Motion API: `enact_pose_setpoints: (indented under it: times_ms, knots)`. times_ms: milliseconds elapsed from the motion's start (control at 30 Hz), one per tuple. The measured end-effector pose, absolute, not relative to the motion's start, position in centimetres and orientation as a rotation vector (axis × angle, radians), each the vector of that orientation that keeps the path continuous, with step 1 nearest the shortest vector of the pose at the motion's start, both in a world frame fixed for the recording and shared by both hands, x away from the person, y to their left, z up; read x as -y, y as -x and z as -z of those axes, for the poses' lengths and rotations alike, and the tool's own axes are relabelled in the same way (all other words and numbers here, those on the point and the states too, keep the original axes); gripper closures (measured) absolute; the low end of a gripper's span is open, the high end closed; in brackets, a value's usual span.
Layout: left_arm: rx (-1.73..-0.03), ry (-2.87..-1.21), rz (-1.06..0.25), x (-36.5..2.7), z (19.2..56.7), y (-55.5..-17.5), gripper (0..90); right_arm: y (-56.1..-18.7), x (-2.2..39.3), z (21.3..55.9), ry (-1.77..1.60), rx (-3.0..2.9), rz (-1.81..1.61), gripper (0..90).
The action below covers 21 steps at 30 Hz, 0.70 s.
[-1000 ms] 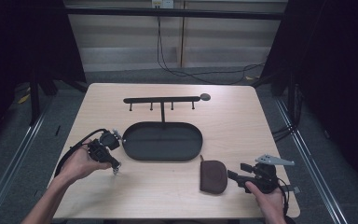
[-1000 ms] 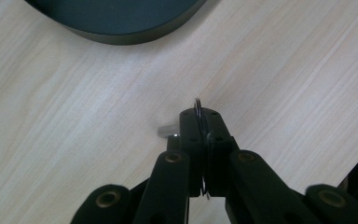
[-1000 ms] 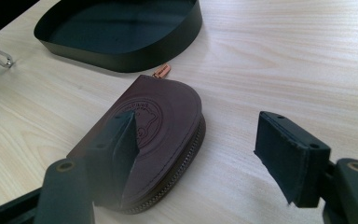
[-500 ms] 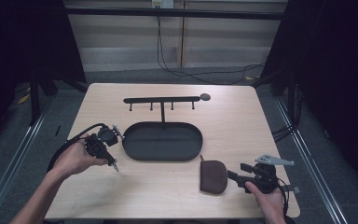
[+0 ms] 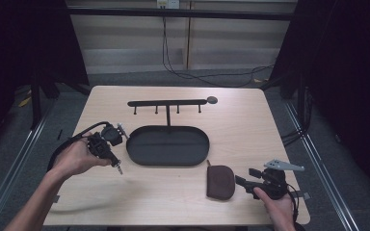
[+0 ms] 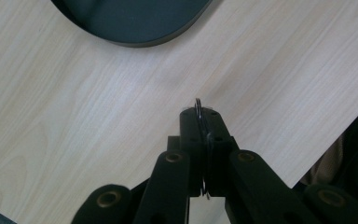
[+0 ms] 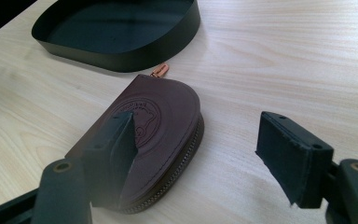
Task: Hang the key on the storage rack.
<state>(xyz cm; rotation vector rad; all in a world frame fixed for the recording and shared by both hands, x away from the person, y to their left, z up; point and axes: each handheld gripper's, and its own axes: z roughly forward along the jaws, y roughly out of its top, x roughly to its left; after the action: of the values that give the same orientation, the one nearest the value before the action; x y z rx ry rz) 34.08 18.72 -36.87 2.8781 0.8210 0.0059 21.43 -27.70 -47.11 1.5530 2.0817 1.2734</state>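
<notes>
My left gripper (image 5: pixel 118 167) hovers over the table left of the black oval tray (image 5: pixel 168 164), tilted down to the right. In the left gripper view its jaws (image 6: pixel 200 119) are shut on a thin metal ring (image 6: pixel 198 103), seen edge-on and poking out above the tips. A brown zip pouch (image 5: pixel 220 182) lies flat near the front edge. My right gripper (image 5: pixel 243 182) rests just right of it, open. In the right gripper view (image 7: pixel 198 135) its left jaw hangs over the pouch (image 7: pixel 163 112) and the right jaw stands over bare wood, pads touching nothing.
A black rack with several hooks (image 5: pixel 168 103) stands behind the tray, which shows again in the right gripper view (image 7: pixel 121 58). The table's front edge lies close under both hands. A cable loops from the left gripper toward the table's left edge (image 5: pixel 65 144).
The left hand has lifted the shut gripper a little off the table and drawn it slightly left. The right gripper and the pouch have stayed put.
</notes>
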Motion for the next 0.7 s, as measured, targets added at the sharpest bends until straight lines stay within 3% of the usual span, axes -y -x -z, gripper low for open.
enact_pose_setpoints:
  times_ms: [700]
  knots:
    - [-0.804, -2.827, -0.035, -17.9, 33.2, -35.0, 89.2, -21.5, 27.6, 47.2, -1.549, -2.095, -1.268, 26.1]
